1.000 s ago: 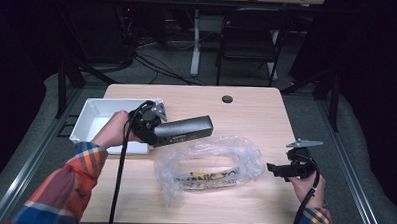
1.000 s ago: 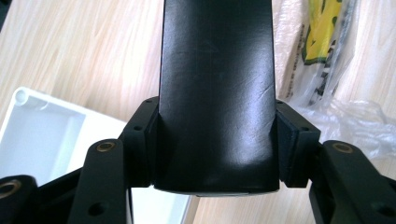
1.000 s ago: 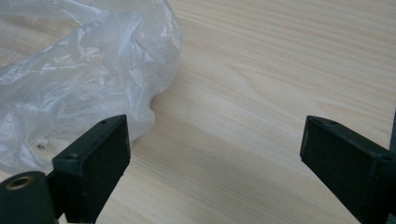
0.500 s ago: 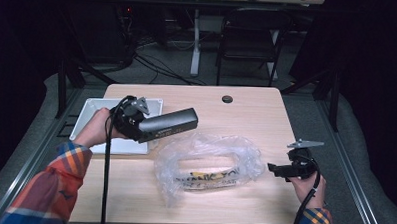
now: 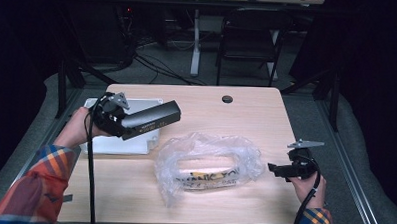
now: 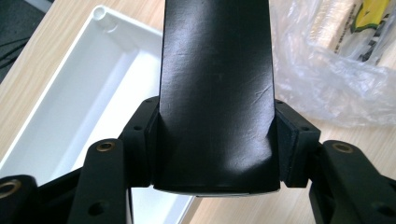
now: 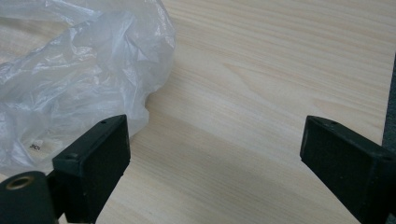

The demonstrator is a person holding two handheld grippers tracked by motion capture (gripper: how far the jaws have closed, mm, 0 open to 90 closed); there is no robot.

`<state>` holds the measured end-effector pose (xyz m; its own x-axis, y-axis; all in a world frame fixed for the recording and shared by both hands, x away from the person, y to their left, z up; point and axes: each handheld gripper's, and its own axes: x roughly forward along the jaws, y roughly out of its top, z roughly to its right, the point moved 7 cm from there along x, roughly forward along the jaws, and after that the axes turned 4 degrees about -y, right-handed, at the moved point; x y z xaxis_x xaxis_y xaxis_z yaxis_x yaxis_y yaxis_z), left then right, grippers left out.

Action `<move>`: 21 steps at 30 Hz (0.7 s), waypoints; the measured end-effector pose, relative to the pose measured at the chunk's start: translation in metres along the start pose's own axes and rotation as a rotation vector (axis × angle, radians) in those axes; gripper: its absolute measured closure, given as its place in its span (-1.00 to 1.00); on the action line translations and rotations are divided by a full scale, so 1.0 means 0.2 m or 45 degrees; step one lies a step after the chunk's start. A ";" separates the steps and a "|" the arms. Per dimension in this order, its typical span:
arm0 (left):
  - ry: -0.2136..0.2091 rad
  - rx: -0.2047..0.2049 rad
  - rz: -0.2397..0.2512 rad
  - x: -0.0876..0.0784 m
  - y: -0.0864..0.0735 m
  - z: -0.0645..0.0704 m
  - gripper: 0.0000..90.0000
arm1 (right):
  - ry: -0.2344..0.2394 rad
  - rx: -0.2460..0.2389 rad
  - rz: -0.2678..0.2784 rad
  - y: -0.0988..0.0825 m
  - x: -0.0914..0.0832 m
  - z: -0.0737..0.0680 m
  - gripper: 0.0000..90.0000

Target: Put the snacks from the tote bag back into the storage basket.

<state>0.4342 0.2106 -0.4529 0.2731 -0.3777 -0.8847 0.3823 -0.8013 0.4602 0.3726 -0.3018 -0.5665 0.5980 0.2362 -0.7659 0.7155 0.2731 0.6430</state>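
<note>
The wooden surface is carrying a white tray near its left edge and a crumpled clear plastic bag toward the middle of its front edge. The left hand-held gripper is clamping a long black box by one end, holding it above the tray's right side. The right hand-held gripper is hovering with jaws wide apart, gripping nothing, near the surface's right front corner, just beside the bag.
</note>
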 end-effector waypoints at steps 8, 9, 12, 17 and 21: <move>0.024 -0.062 0.016 -0.05 -0.10 -0.07 -0.04 | -0.013 0.000 0.002 0.00 0.00 0.00 -0.83; 0.027 -0.073 0.018 -0.06 -0.11 -0.08 -0.04 | -0.010 0.002 0.003 0.00 0.00 0.00 -0.82; 0.040 -0.098 0.020 -0.07 -0.16 -0.11 -0.04 | -0.014 0.001 0.003 0.00 0.00 0.00 -0.83; 0.053 -0.131 0.016 -0.08 -0.23 -0.15 -0.04 | -0.005 -0.001 -0.001 0.00 0.00 0.00 -0.82; 0.045 -0.135 0.010 -0.06 -0.28 -0.16 -0.04 | -0.006 -0.002 0.000 0.00 0.00 0.00 -0.82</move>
<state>0.4385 0.2748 -0.4655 0.3068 -0.3653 -0.8789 0.4706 -0.7444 0.4737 0.3724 -0.3017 -0.5666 0.5998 0.2315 -0.7659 0.7151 0.2743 0.6429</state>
